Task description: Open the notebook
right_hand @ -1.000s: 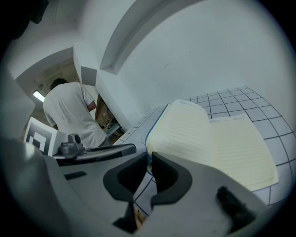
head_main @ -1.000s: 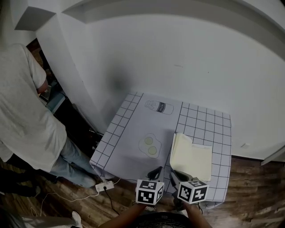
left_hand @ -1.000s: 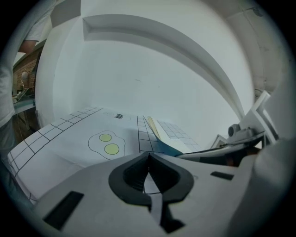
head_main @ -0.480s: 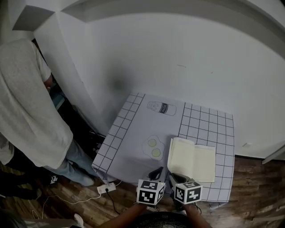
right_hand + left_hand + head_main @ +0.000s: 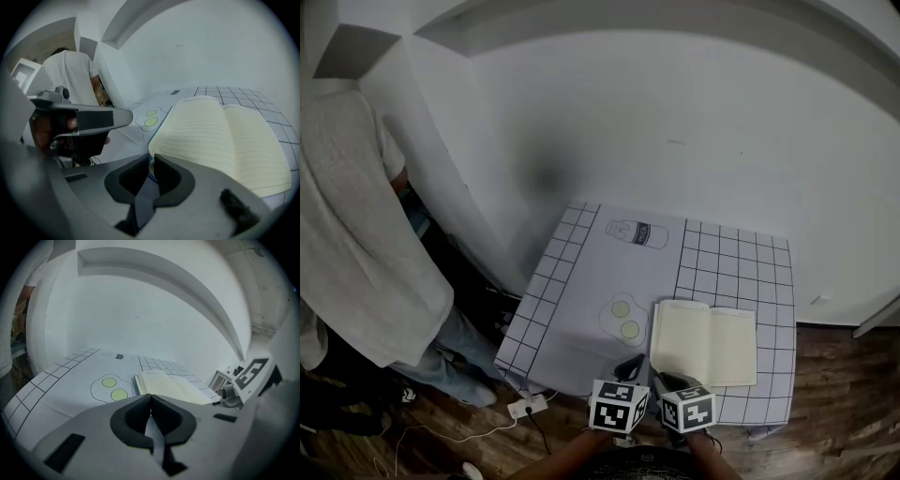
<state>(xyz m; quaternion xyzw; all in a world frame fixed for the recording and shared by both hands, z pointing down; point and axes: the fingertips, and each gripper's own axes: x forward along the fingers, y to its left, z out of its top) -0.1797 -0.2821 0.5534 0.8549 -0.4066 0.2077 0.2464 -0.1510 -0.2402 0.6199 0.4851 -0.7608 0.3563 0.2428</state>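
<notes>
A notebook [image 5: 705, 344] with cream lined pages lies open and flat on the gridded table mat [image 5: 581, 272], at its near right. My right gripper [image 5: 664, 380] is at the notebook's near left corner. In the right gripper view the jaws [image 5: 152, 161] stand a thin slit apart with the edge of the notebook's [image 5: 225, 140] left leaf and blue cover pinched between them. My left gripper [image 5: 628, 363] hovers just left of it over the mat's front edge, shut and empty [image 5: 150, 401]. The notebook [image 5: 168, 385] shows ahead of it to the right.
A fried-egg drawing [image 5: 623, 319] is printed on the mat left of the notebook, a bottle drawing [image 5: 637, 232] at the far side. A person in a light shirt [image 5: 356, 244] stands at the left. A power strip [image 5: 525, 408] lies on the wooden floor.
The notebook's left leaf, raised a second ago, has come down flat so the book lies fully open. My right gripper sank with it toward the front edge. The left gripper barely shifted.
</notes>
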